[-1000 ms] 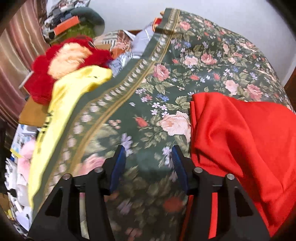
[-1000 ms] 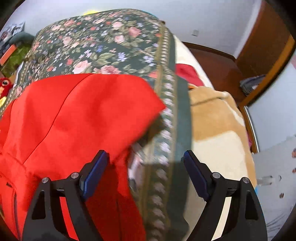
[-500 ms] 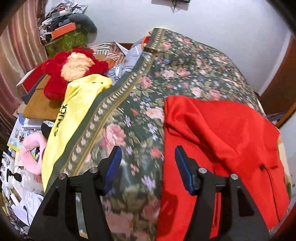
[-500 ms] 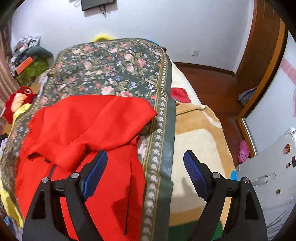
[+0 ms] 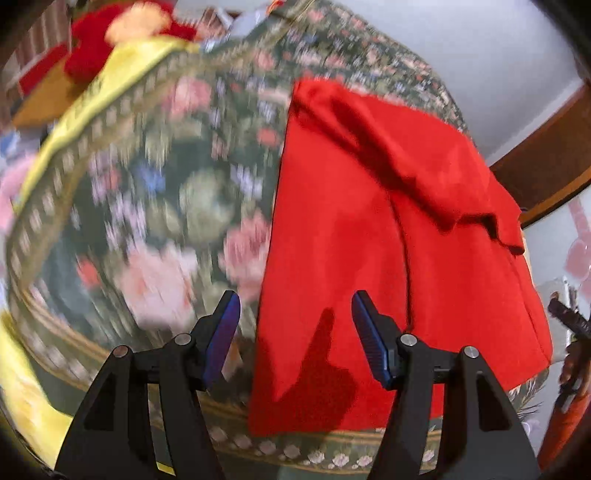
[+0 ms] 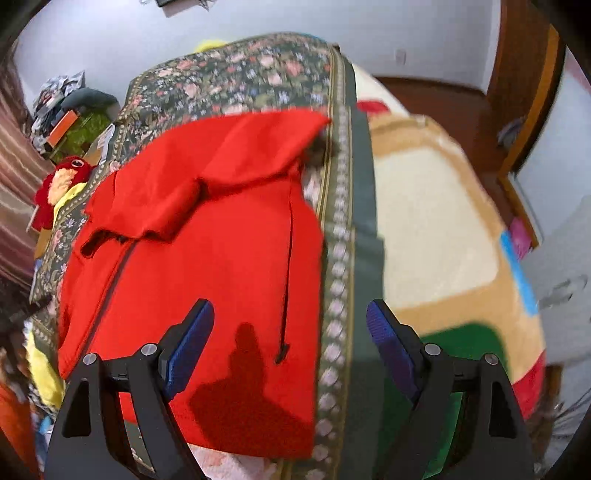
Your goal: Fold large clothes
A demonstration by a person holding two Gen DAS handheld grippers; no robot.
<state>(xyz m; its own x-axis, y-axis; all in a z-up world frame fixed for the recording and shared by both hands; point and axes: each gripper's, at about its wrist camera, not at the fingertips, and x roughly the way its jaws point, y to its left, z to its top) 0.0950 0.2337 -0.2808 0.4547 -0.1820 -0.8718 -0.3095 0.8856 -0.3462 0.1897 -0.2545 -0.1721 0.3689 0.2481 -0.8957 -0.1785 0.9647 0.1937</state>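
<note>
Left gripper (image 5: 295, 314): fingers apart, nothing between the pads, poised above the near left edge of the red garment (image 5: 388, 229). Right gripper (image 6: 290, 325): fingers spread wide, also empty, above the garment's near right part (image 6: 207, 266).

Garment spread flat on the floral bedspread (image 5: 166, 206), filling the centre and right of the left view and the centre-left of the right view. Long axis from the bottom of each frame toward the top, with one flap already folded across at the far end. Near hem just below and ahead of both pairs of fingers, so probably equally close for either hand; each side edge nearer its own gripper.

Around it: yellow cloth (image 5: 96, 92) and a red plush toy (image 5: 110, 33) at upper left, a beige blanket (image 6: 436, 221) to the right. Nothing lying on the garment or blocking the hem.
</note>
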